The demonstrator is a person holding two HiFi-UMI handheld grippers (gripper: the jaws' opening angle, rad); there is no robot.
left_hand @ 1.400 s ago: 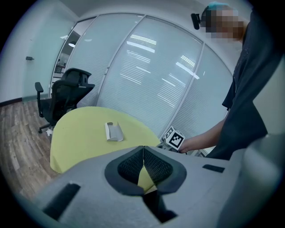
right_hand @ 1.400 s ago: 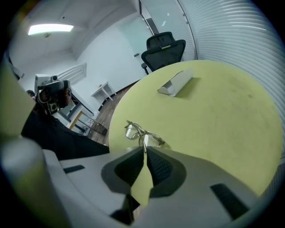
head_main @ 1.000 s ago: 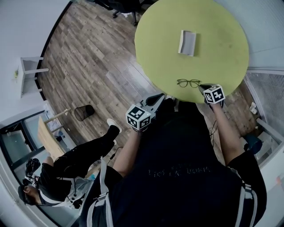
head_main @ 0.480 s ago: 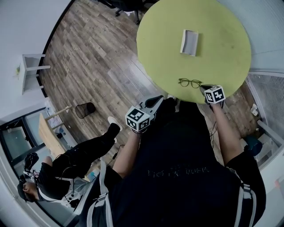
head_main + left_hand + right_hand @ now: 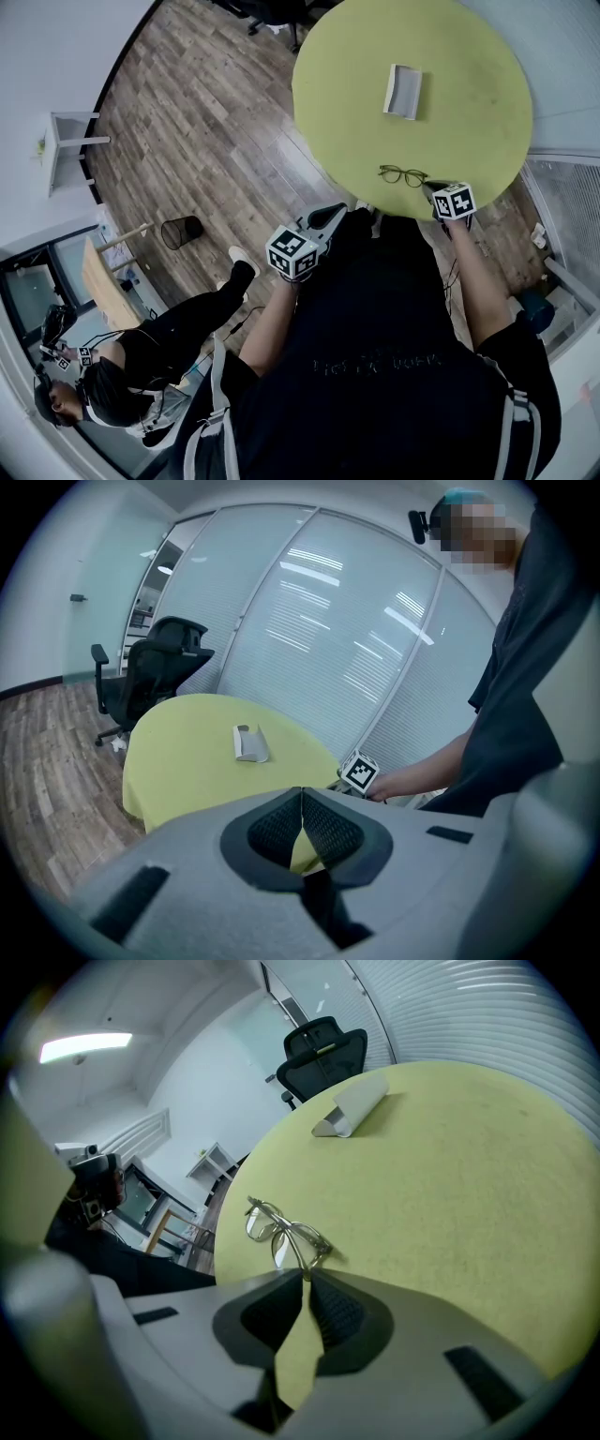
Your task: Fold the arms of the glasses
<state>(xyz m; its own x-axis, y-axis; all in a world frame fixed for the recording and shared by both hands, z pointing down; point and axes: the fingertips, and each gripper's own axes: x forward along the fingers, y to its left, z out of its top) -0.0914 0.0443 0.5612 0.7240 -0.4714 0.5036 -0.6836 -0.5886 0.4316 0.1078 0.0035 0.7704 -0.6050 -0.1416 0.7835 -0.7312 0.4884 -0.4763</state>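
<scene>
Thin wire-framed glasses (image 5: 403, 175) resting near the edge of round yellow-green table (image 5: 450, 84), lenses upright. Right gripper (image 5: 427, 186) pinched, seemingly on the near arm's tip. Left gripper (image 5: 339, 208) closed on nothing, off the table. Neither arm folded (judged): both left.

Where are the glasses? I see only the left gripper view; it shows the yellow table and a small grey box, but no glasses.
Observer: The glasses lie on the table near its rim, directly in front of the right hand-held gripper.
Operator: Is that hand-held gripper open?
Observer: No. Its jaws stand together, tips at the near end of the frame; whether they pinch it, I cannot tell.
Operator: And where is my left one?
Observer: In the head view the left hand-held gripper is outside the table's edge, apart from the glasses.
</scene>
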